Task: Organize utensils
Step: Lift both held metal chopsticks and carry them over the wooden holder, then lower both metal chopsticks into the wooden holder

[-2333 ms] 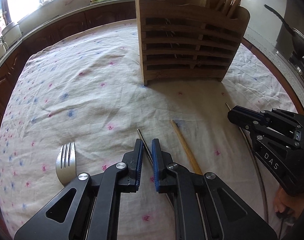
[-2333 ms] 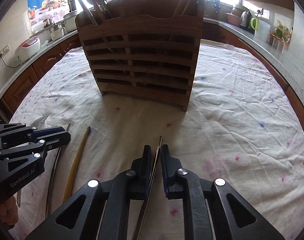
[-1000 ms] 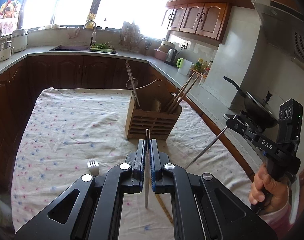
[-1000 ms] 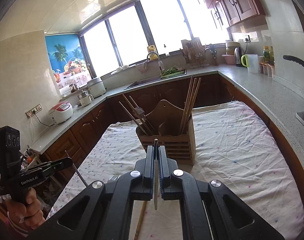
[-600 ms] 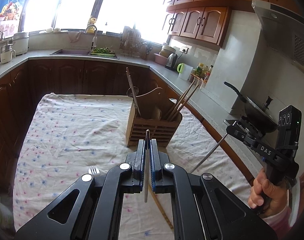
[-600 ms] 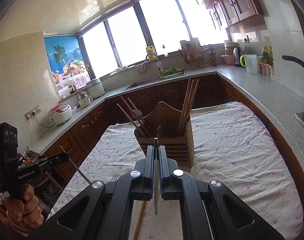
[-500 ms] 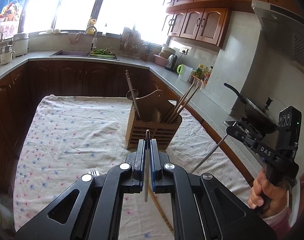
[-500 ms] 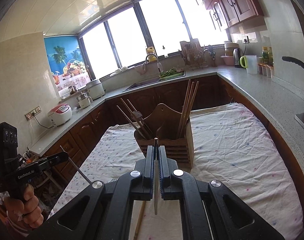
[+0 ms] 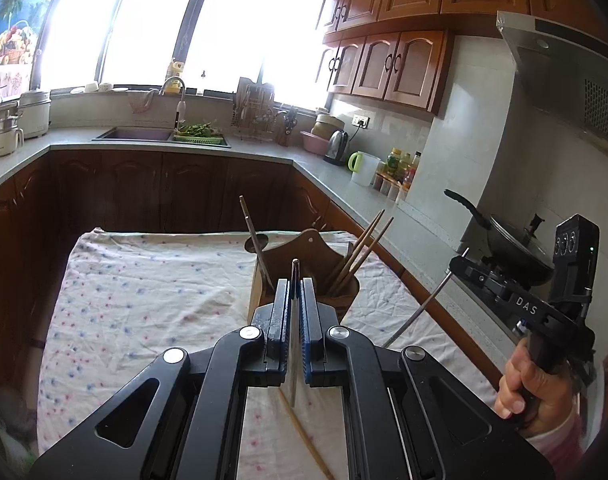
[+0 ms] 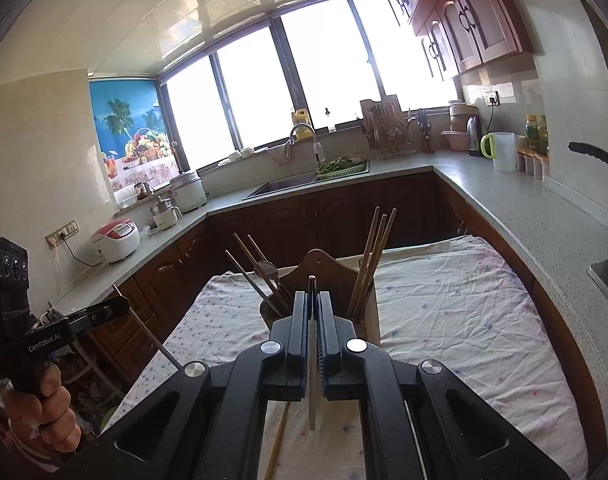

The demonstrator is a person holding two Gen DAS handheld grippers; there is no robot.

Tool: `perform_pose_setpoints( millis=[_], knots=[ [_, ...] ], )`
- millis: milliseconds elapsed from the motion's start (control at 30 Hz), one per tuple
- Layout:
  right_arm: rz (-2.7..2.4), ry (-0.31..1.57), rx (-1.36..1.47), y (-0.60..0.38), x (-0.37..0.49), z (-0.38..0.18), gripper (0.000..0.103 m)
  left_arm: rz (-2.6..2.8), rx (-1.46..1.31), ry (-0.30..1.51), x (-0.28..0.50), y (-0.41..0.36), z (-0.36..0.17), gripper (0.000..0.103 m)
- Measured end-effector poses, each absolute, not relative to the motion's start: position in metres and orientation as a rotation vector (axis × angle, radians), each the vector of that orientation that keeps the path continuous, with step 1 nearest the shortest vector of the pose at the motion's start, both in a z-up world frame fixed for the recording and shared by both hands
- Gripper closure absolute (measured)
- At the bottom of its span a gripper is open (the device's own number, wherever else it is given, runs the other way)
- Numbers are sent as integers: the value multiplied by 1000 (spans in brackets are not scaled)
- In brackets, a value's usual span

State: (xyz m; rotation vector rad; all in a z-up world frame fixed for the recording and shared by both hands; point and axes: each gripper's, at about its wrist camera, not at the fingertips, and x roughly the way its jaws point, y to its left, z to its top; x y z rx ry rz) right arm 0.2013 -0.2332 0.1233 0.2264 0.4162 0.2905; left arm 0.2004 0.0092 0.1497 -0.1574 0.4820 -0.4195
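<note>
My left gripper (image 9: 292, 296) was clamped on one metal chopstick (image 9: 292, 360) — right gripper (image 10: 312, 308) on another (image 10: 311, 392) — both raised above the table's (image 10: 463, 320) middle, before the wooden holder (image 10: 319, 264).

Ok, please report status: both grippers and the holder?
Left gripper shut on metal chopstick. Right gripper shut on another. Both above the wooden holder. Nothing blocks.

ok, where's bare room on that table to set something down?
Free: cloth left of the wooden holder, out to the table's left edge; also the strip between holder and right edge. Crowded: the holder's slots, with chopsticks sticking out, and the near middle, where a wooden chopstick lies below the left gripper and right gripper, each shut on a metal chopstick.
</note>
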Motion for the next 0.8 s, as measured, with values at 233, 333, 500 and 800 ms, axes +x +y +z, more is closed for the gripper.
perform_pose_setpoints(
  millis=[233,333,500,800],
  knots=[
    [273,348,206,-238,227,154,99,-425,-129,400,223,-1,184,99],
    [266,320,198,-238,240,168,99,-426,-119,366,236,-6,198,99],
    [244,286,177,-237,261,182,99,-417,-121,327,262,-13,214,99],
    [216,314,182,-239,293,161,99,-358,-178,346,310,-23,192,99]
  ],
)
